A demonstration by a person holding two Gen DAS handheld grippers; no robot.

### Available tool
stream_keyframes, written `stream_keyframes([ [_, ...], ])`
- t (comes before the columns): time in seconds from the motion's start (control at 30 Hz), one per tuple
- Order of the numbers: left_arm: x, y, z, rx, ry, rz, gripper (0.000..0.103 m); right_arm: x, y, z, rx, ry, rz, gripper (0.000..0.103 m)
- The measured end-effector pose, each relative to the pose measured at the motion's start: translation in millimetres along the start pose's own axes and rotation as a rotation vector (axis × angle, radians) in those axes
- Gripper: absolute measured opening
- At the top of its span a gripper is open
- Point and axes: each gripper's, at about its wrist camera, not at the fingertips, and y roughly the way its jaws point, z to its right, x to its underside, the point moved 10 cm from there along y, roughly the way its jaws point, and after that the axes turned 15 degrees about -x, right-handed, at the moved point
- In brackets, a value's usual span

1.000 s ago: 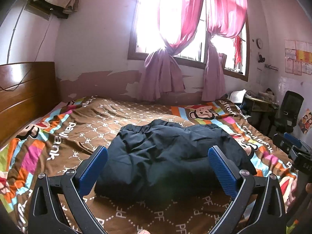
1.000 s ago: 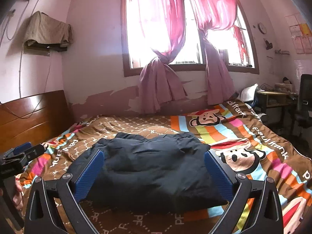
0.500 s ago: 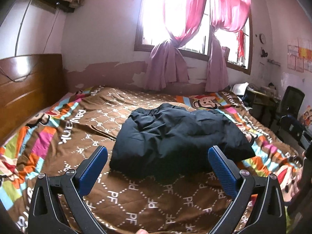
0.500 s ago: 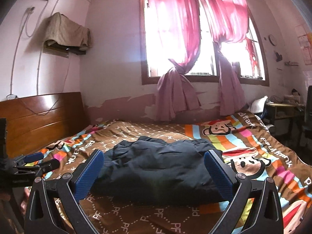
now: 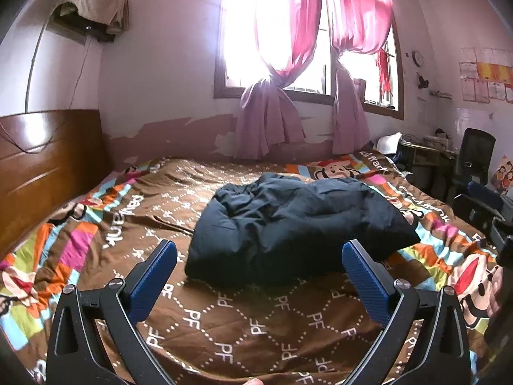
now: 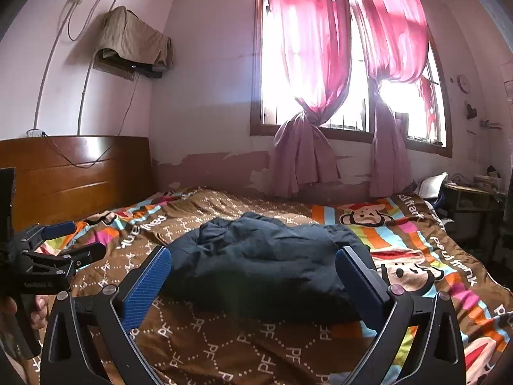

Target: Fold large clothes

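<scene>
Altogether we count one dark navy garment lying bundled at the centre of the bed cover, two knotted pink curtains in the upper middle, and two grippers, the left gripper and the right gripper, each with its jaws spread wide and nothing between them. We cannot make out the garment's sleeves or collar, and the headboard is cut off at the left edge; bare cover rings the garment, widest along the lower frame
</scene>
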Motion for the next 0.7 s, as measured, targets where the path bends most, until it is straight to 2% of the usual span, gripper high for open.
stream_keyframes([
  [0.23,16.9,5.9,17.2,0.025,0.033,0.001,0.101,34.7,6.2,14.1,0.046,0.055,-0.089,0.103],
  [0.47,32.4,20.5,19.2,0.041,-0.01,-0.065,0.101,52.9,7.5,32.2,0.089,0.12,-0.117,0.103],
  [0.7,33.2,23.4,20.9,0.049,-0.022,-0.084,0.101,60.4,9.5,37.7,0.099,0.134,-0.143,0.103],
])
